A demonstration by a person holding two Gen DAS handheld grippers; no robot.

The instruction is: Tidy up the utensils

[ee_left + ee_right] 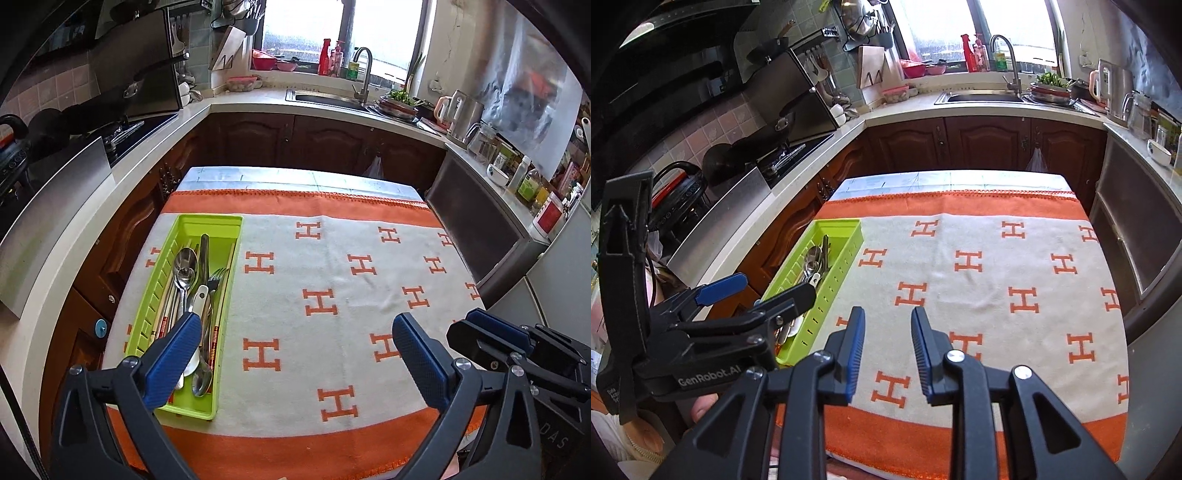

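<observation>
Now the green utensil tray [192, 295] lies at about ten o'clock from the left gripper [295, 332], whose jaws stand wide apart, empty. Beside it, the right gripper [888, 332] gapes narrowly over the blanket [997, 295], holding nothing. Spoons [184, 266] and a fork [218, 277] overlap, perhaps chopsticks underneath.

Two wrist views, side by side, angled down over the same blanket-covered table [332, 295] and kitchen beyond.
</observation>
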